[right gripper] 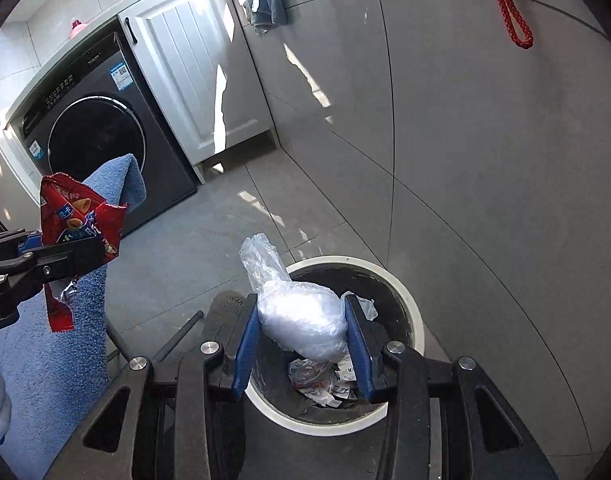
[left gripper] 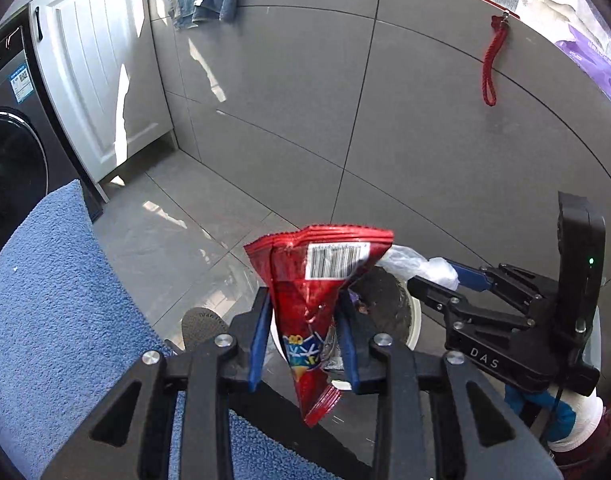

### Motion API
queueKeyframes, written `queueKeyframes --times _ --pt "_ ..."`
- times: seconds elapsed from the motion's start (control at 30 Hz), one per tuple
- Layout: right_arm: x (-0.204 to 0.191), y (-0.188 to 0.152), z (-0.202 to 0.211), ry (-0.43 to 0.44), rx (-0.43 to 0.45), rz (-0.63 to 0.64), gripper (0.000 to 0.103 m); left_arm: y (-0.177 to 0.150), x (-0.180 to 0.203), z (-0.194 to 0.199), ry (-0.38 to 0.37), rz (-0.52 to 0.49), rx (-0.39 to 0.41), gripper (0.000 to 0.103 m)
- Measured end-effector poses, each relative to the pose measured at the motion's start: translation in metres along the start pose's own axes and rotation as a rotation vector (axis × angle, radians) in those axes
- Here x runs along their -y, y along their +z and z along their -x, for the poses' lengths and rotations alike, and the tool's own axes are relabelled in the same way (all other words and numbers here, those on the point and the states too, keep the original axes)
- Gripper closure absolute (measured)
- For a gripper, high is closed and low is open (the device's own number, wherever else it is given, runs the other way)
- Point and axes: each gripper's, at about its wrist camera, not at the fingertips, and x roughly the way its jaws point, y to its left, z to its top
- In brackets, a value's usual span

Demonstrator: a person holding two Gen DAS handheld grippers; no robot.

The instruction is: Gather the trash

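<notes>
1. Grip first: the right gripper (right gripper: 303, 340) is pinched on a clear bag (right gripper: 301, 324), wadded between the blue pads (right gripper: 245, 344), with a loose tail sticking up past the fingertips.
2. The bag is held directly over the bin (right gripper: 415, 320), whose white rim shows beneath the fingers and which already holds crumpled scraps. The release should be made here, with the jaws spread fully so the clinging film is not dragged back out.
3. The gripper is best kept low over the opening, since light plastic is likely to drift to the floor (right gripper: 209, 240).
4. The left gripper (left gripper: 303, 332) is closed on a red wrapper (left gripper: 313, 280), pinched at its middle with the barcode end up and the torn end hanging below.
5. In the right view the wrapper is seen well left of the bin, in front of a blue towel (right gripper: 65, 340). It should be carried over the rim only once the right gripper is clear, so the two are not knocked together.
</notes>
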Motion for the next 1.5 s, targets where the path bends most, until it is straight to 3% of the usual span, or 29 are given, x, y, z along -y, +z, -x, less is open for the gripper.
queueKeyframes --times 0.13,0.23,0.43,0.57,0.97,1.33,1.4,1.5 --pt "0.009 0.003 -0.025 -0.021 -0.038 -0.021 0.062 0.012 0.002 -0.034 -0.083 0.033 -0.045 0.068" --pt "0.012 0.0 -0.042 -0.047 -0.071 -0.023 0.057 0.015 0.0 -0.052 -0.116 0.066 -0.061 0.055" --pt "0.019 -0.005 -0.061 -0.09 -0.112 -0.041 0.045 0.015 -0.011 -0.075 -0.155 0.118 -0.092 0.052" --pt "0.02 -0.007 -0.058 -0.102 -0.115 -0.056 0.044 0.01 -0.013 -0.069 -0.149 0.112 -0.077 0.052" --pt "-0.031 0.014 0.023 -0.1 0.048 0.03 0.037 -0.016 -0.042 0.033 0.105 0.085 0.101 0.052" --pt "-0.138 0.014 0.074 0.024 0.145 0.197 0.028 -0.078 -0.1 0.154 0.322 0.223 0.268 0.05" --pt "-0.16 0.013 0.081 0.045 0.161 0.233 0.025 -0.093 -0.111 0.178 0.367 0.258 0.309 0.036" --pt "-0.19 0.01 0.09 0.075 0.178 0.28 0.021 -0.117 -0.124 0.214 0.431 0.3 0.367 0.033"
